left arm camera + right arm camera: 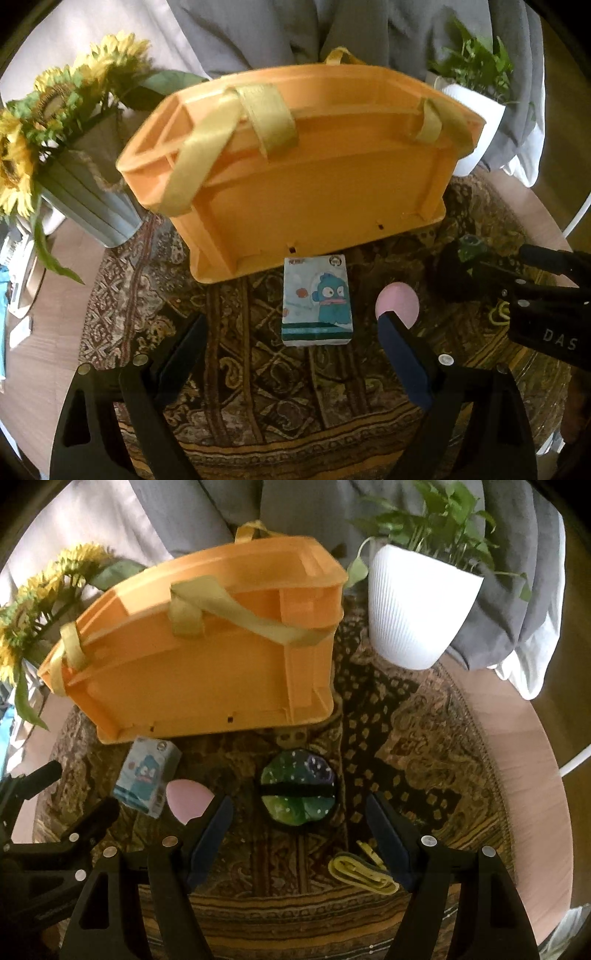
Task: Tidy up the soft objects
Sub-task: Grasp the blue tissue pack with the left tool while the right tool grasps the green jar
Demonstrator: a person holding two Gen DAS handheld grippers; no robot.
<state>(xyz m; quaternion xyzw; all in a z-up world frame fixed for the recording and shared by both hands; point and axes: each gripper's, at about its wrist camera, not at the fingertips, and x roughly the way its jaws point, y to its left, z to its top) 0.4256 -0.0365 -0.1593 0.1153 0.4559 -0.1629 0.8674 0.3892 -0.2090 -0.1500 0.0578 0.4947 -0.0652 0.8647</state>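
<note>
**Black jaws spread above the patterned cloth**

Black plastic, both my grippers tilt steeply down. My left gripper [291, 350] gapes wide and empty; the blue cartoon-printed tissue pack [317, 301] lies between its fingers, untouched. A pink rounded soft pad [400, 301] sits at three o'clock from the pack. My right gripper [299, 830] stands open, holding nothing, the green-and-purple dotted round pouch [297, 792] just ahead. At twelve o'clock the orange plastic basket with yellow straps [207, 664] stands; its inside is hidden from me.

I get dim, warm light, soft motion blur on the orange basket [295, 162] (worst up top), fisheye-bent black corners.
</note>
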